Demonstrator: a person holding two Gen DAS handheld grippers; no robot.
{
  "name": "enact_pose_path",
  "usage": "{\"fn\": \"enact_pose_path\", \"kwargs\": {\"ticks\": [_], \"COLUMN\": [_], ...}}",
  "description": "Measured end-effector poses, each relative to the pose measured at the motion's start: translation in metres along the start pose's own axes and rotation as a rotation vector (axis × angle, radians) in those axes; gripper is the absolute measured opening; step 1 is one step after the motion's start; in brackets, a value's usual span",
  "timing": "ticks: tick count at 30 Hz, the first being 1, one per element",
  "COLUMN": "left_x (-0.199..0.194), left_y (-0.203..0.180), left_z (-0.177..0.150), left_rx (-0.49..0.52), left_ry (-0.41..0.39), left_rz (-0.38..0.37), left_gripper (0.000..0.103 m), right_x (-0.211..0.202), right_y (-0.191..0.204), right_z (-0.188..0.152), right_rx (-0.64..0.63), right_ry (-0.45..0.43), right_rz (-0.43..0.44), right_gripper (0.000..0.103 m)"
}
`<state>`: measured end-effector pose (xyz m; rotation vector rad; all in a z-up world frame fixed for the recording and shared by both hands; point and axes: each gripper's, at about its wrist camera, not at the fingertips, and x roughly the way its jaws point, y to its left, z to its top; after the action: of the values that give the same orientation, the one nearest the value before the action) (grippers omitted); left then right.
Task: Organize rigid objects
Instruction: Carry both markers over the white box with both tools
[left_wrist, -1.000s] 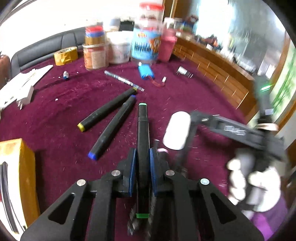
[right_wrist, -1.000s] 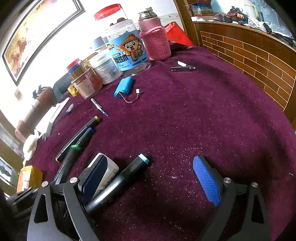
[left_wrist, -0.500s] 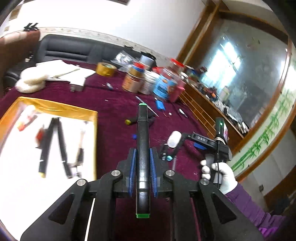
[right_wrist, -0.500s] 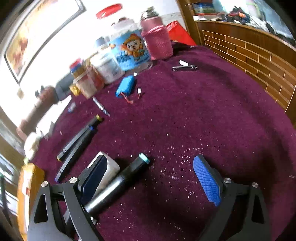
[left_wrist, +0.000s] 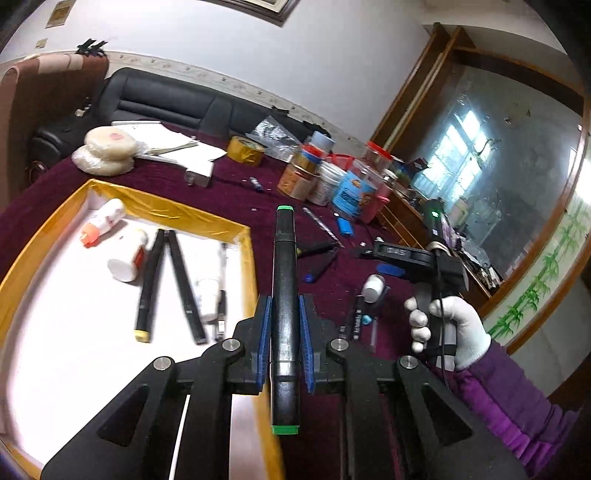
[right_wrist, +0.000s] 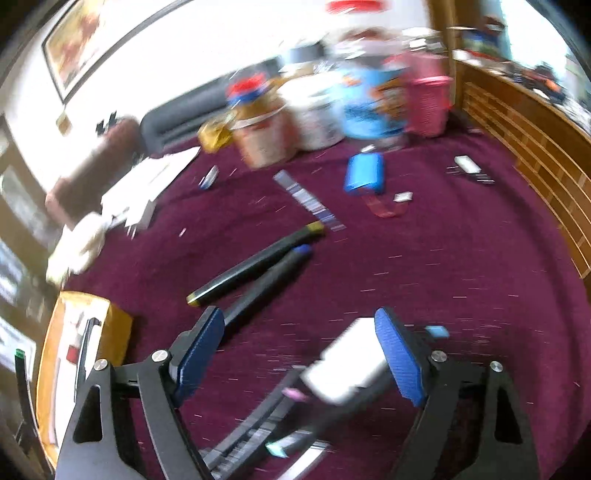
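The left tongs (left_wrist: 283, 354) are clenched on a black marker with green end caps (left_wrist: 283, 295), gripped near its middle and pointing away along the fingers, and they hang over the near right corner of the gold-rimmed tray (left_wrist: 248, 254), where two more black markers (left_wrist: 168, 280) and some small white bottles (left_wrist: 125, 258) already lie on the white floor. The step in hand looks like carrying this marker to the tray; the next move probably calls for lowering it over the white floor beside the other markers (lined up with them, if order matters) and only then letting go. The right tongs (right_wrist: 306, 354), held in a white-gloved hand (left_wrist: 448, 332), stand released over the maroon worktop (right_wrist: 443, 258), their jaws having just been closing, with a white bottle (right_wrist: 347, 365) between them; the picture is too blurred to tell whether a pad touches it. Two markers (right_wrist: 258, 269) still lie on the cloth beyond, so the sorting seems unfinished.
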<state>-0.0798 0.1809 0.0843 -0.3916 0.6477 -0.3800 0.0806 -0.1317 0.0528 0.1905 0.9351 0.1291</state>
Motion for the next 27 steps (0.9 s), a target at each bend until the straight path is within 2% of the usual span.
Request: {"fn": "enact_pose_path", "kwargs": {"ticks": [2, 7, 9, 13, 14, 21, 27], "left_x": [-0.003, -0.014, -0.019, -0.025, -0.026, -0.017, 0.004], "left_y": [0.010, 0.039, 0.051, 0.072, 0.077, 0.113, 0.139], "left_z": [0.000, 0.003, 0.003, 0.003, 0.004, 0.011, 0.020], "left_rx": [-0.013, -0.067, -0.089, -0.122, -0.128, -0.192, -0.255], "left_ry": [-0.002, -0.013, -0.019, -0.018, -0.015, 0.058, 0.168], "left_rz": [0.020, 0.070, 0.090, 0.128, 0.144, 0.197, 0.234], "left_gripper": [0.012, 0.012, 0.012, 0.012, 0.012, 0.012, 0.012], "right_x": [0.022, 0.069, 0.073, 0.068, 0.064, 0.028, 0.001], "right_y": [0.023, 0.053, 0.060, 0.053, 0.046, 0.006, 0.016], "right_z": [0.003, -0.001, -0.001, -0.003, -0.003, -0.018, -0.027], "right_rx": [-0.030, -0.025, -0.062, -0.050, -0.022, 0.138, 0.174], "right_ry": [0.053, 0.158, 0.126, 0.111, 0.118, 0.135, 0.138], "right_rz": [-0.020, -0.091, -0.151, -0.136, -0.104, 0.132, 0.315], "right_gripper": [0.066, 0.054, 0.042, 0.016, 0.013, 0.012, 0.013]}}
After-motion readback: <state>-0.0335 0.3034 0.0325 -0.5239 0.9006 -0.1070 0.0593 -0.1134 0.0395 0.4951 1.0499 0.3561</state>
